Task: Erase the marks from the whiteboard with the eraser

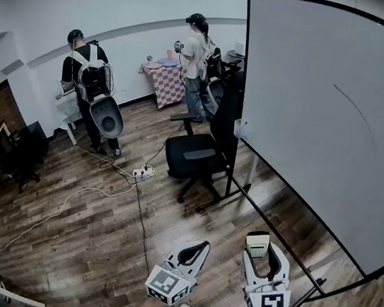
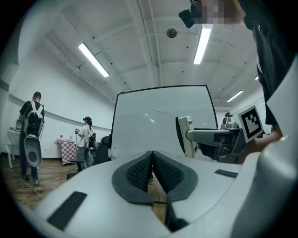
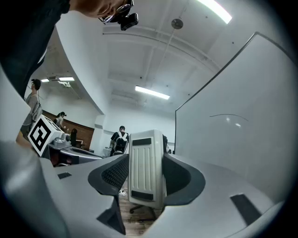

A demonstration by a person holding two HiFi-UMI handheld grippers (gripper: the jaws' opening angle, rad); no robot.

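Jaws of your right tool (image 3: 146,179) are clamped on the eraser (image 3: 147,162), a pale ribbed block that stands upright between the dark pads and sticks out past their tips; in the head view this tool is low in the frame at about 5 o'clock, held above the wooden floor (image 1: 85,248). Your left tool (image 2: 152,168) sits just beside it at about 6 o'clock; its jaws are together, the ribbed pads meet along their length and nothing is between them. From the right tool, the whiteboard (image 1: 309,88) rises at about 1 o'clock, well apart from the eraser; its black frame slants down toward the right tool, and one thin curved mark (image 1: 359,113) shows on the upper right of the white surface. At 12 o'clock from the tools a black office chair (image 1: 193,155) stands against the board's left edge; a power strip (image 1: 143,173) lies on the floor at 11 o'clock with a cable (image 1: 140,220) running toward you. Farther off, two people (image 1: 91,88) stand with their backs to you at 10 and 11 o'clock, near a table with a checked cloth (image 1: 165,81).
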